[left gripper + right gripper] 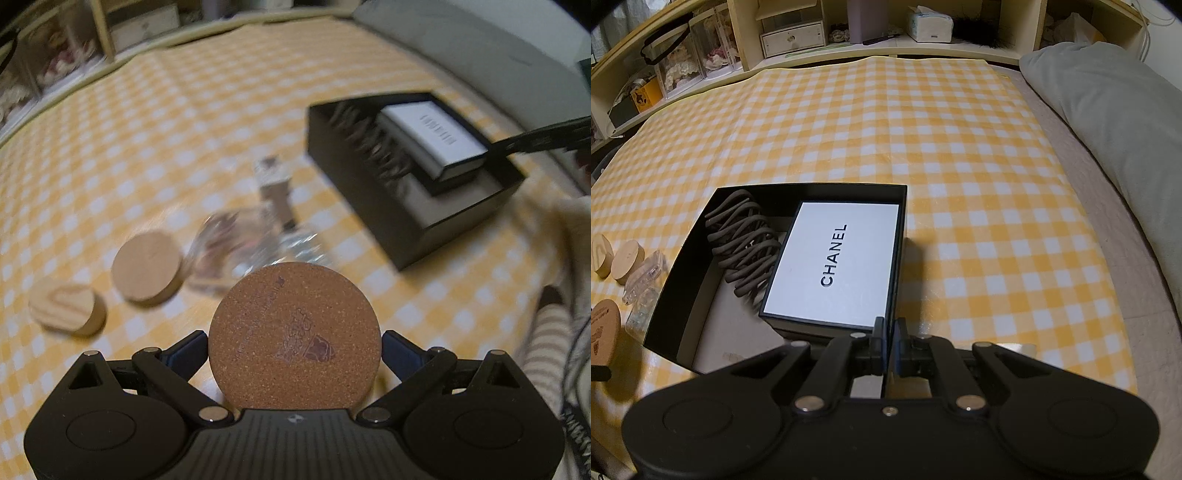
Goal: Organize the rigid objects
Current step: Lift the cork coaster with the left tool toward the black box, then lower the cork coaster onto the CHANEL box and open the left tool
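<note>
A round cork coaster (295,339) with a printed design is held above the yellow checked cloth (184,129), my left gripper (295,344) shut on its rim with jaws spread wide; its edge shows too in the right wrist view (602,328). The open black box (812,186) (461,236) holds a white lettered box (834,266) (436,133) and a dark claw clip (746,243). My right gripper (888,332) (493,149) is shut on the black box's near right wall. Two wooden discs (147,266) (66,306) and clear plastic pieces (240,247) lie left of the box.
A small bottle (275,188) stands by the clear pieces. A grey pillow (1108,110) lies along the right edge. Shelves (812,33) with boxes and a tissue pack (929,22) run behind the cloth. A striped sleeve (546,350) is at the right.
</note>
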`<state>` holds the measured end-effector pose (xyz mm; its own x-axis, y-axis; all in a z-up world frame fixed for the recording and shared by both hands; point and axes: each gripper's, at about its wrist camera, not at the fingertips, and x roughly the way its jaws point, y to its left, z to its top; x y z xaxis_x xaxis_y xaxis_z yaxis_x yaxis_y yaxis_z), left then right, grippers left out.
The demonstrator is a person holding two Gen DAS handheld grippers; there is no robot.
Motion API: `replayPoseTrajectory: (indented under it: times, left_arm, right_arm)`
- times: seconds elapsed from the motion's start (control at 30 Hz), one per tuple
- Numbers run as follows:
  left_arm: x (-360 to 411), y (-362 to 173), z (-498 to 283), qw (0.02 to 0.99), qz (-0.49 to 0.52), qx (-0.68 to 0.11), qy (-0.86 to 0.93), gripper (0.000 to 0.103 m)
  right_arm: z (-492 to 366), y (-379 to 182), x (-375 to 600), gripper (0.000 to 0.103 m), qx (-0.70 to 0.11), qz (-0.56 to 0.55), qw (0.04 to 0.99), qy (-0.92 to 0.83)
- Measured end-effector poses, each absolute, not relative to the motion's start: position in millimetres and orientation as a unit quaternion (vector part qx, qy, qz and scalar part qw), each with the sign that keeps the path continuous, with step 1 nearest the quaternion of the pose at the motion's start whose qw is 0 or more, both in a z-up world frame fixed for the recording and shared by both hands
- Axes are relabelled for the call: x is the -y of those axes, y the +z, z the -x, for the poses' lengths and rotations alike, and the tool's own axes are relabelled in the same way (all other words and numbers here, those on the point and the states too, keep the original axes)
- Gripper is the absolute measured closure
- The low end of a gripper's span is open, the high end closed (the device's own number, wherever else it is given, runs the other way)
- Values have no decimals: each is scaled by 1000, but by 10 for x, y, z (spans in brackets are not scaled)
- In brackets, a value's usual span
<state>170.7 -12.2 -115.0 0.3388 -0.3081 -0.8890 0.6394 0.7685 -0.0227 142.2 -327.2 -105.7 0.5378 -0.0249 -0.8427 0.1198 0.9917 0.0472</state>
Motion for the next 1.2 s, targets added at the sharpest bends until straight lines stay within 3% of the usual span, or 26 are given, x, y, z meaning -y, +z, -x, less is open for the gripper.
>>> replayPoseTrajectory:
  times: [0.57,1.2]
  left_arm:
    - [1148,-720,-1802,846,-78,-394,-350,5]
    - [2265,-1143,-2478,835,49,-468,-284,3]
  right_arm:
    - [-1420,-1056,3268,99,-479,-49,875,-40]
    - [-1383,-1023,3340,98,-477,-68,876,-33]
